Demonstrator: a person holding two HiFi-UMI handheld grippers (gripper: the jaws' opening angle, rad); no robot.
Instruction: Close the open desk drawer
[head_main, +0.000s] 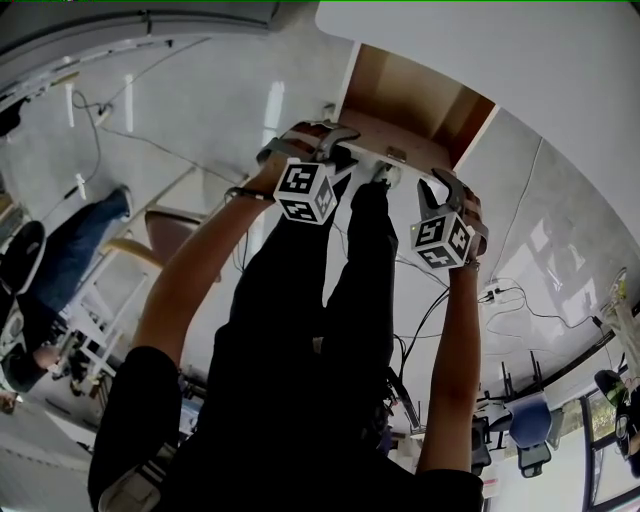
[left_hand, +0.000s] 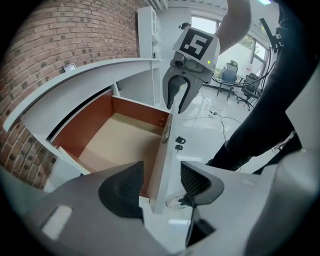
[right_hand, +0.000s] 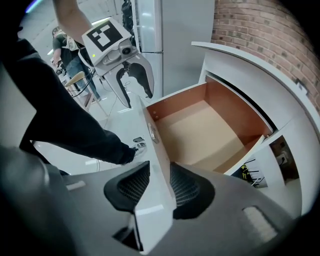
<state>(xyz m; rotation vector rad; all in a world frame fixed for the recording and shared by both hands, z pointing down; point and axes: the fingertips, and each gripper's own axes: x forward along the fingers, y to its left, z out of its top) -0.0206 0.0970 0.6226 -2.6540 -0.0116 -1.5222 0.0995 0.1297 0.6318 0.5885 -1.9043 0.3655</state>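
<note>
The open desk drawer (head_main: 410, 105) has a reddish-brown inside (left_hand: 120, 140) and a white front panel (left_hand: 161, 150) with a small lock. My left gripper (left_hand: 162, 175) straddles the panel's top edge near one end, jaws open, with a gap beside each pad. My right gripper (right_hand: 156, 180) straddles the same panel (right_hand: 151, 145) near the other end; its pads lie close on both sides, with no clear squeeze. Each gripper shows in the other's view: the right gripper (left_hand: 177, 95) and the left gripper (right_hand: 134, 82). In the head view both sit over the drawer front (head_main: 385, 152).
The curved white desk top (left_hand: 90, 75) overhangs the drawer, backed by a brick wall (right_hand: 270, 35). The person's black-trousered legs (head_main: 340, 300) stand close to the drawer front. Cables (head_main: 500, 295) and office chairs (head_main: 530, 430) lie on the glossy floor. Another person (head_main: 60, 260) sits at the left.
</note>
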